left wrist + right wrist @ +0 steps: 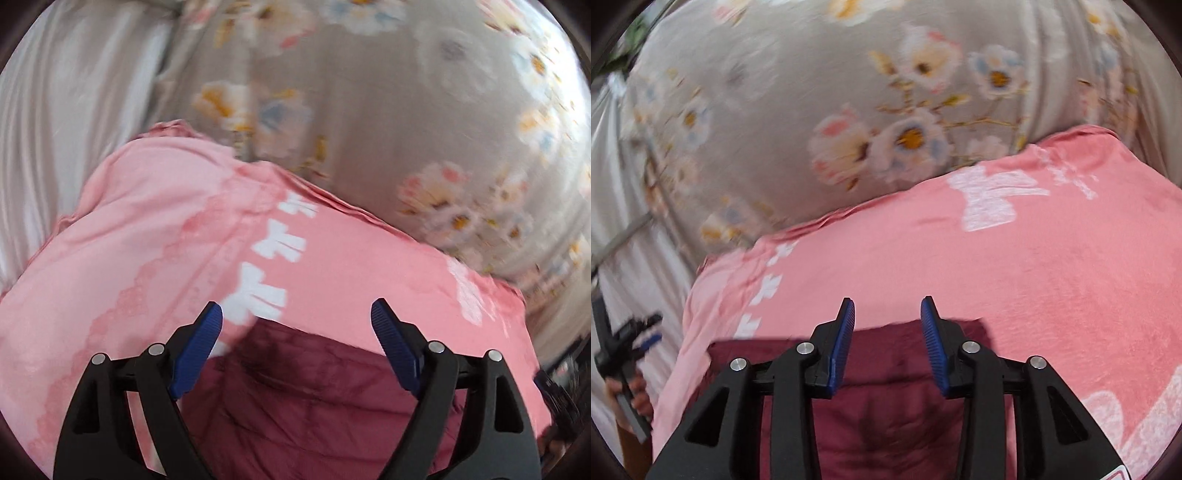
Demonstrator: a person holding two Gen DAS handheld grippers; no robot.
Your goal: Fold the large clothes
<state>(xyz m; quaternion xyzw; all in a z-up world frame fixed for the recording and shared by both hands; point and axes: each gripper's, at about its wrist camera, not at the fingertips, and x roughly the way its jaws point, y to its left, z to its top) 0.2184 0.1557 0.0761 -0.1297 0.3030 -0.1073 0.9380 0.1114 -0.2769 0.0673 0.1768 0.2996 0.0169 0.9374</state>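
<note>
Hovering nearest, the left claw (296, 314) gapes wide and the right claw (887, 310) stands narrower, both empty above the maroon garment (314, 398), which lies on a pink blanket (155, 236). It looks soft and limp; pinch its far edge. Beyond, floral bedding (369, 122) leaves room.

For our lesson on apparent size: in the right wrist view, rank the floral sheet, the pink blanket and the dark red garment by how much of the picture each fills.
1. Pink blanket and floral sheet: too alike to rank.
2. Dark red garment: smallest, though the tool hides part of it.
</note>
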